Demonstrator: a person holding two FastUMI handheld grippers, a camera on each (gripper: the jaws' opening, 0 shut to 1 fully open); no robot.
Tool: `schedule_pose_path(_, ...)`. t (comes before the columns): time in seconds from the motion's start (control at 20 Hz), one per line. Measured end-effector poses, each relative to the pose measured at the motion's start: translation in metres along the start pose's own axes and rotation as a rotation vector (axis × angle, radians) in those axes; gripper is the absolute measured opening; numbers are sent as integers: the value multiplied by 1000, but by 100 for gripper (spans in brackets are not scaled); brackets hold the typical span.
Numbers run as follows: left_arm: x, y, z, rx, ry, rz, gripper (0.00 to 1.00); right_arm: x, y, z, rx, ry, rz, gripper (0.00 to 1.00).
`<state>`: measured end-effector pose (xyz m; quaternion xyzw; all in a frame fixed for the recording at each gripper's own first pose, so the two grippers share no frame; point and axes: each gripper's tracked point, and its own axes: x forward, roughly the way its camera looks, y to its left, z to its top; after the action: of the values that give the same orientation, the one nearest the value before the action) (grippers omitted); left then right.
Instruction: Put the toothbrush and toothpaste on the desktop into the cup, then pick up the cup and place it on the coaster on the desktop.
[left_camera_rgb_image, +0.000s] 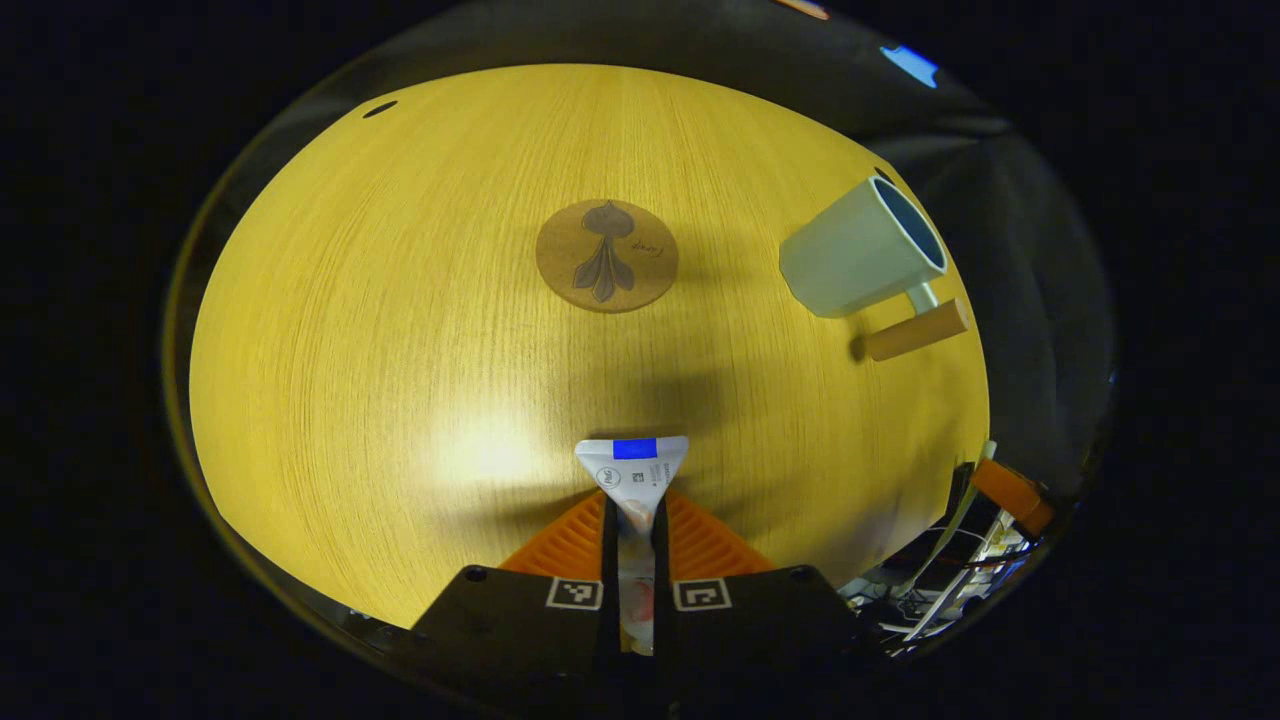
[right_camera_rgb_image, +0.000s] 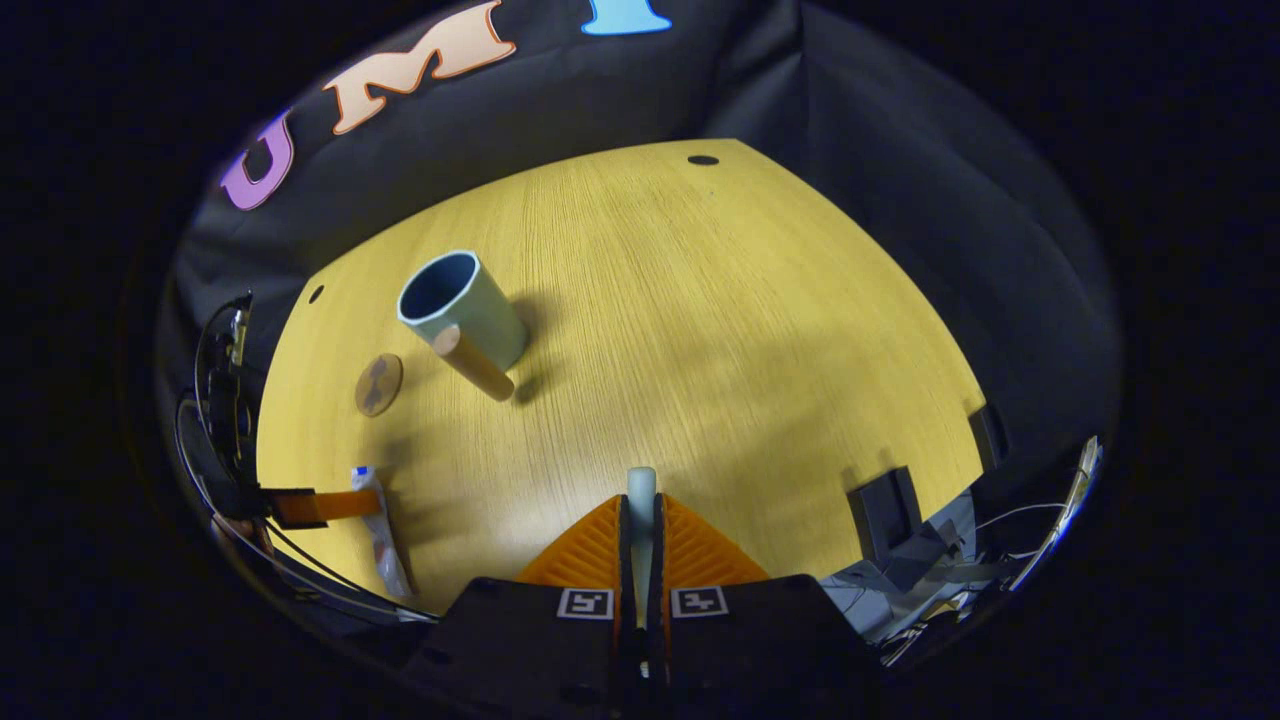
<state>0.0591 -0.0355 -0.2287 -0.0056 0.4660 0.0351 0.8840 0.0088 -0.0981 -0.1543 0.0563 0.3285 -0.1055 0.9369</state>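
Left gripper (left_camera_rgb_image: 636, 520) is held above the counter (left_camera_rgb_image: 400, 330), jaws pinching the toothpaste (left_camera_rgb_image: 634, 470); right gripper (right_camera_rgb_image: 641, 530) likewise pinches the toothbrush (right_camera_rgb_image: 641, 490). Cup (right_camera_rgb_image: 462, 308) stands beyond, coaster (left_camera_rgb_image: 606, 256) apart

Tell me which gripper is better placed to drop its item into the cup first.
Probably the right gripper: its toothbrush is gripped, and the cup looks somewhat nearer. The left gripper, holding toothpaste, sees it farther aside.

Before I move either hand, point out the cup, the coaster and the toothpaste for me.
cup (left_camera_rgb_image: 850, 262): left gripper view, on its pale outer wall.
coaster (left_camera_rgb_image: 607, 256): left gripper view, on the dark leaf design at its middle.
toothpaste (left_camera_rgb_image: 633, 470): left gripper view, on the flat crimped end above the fingers.
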Motion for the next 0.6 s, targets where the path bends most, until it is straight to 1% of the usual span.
schedule_pose_path(0.1, 0, -3, 3, -10, -24, -22, 3, -4, 6, 25, 11, -72, 30, 6)
schedule_pose_path(0.35, -15, -15, 22, -59, -160, -150, 1, -21, 21, 98, 60, -279, 102, 6)
schedule_pose_path(0.45, -23, -14, 27, -54, -189, -171, 1, -30, 34, 134, 110, -369, 160, 7)
schedule_pose_path(0.6, -37, -6, 39, -7, -239, -170, 1, -57, 51, 189, 174, -507, 270, 6)
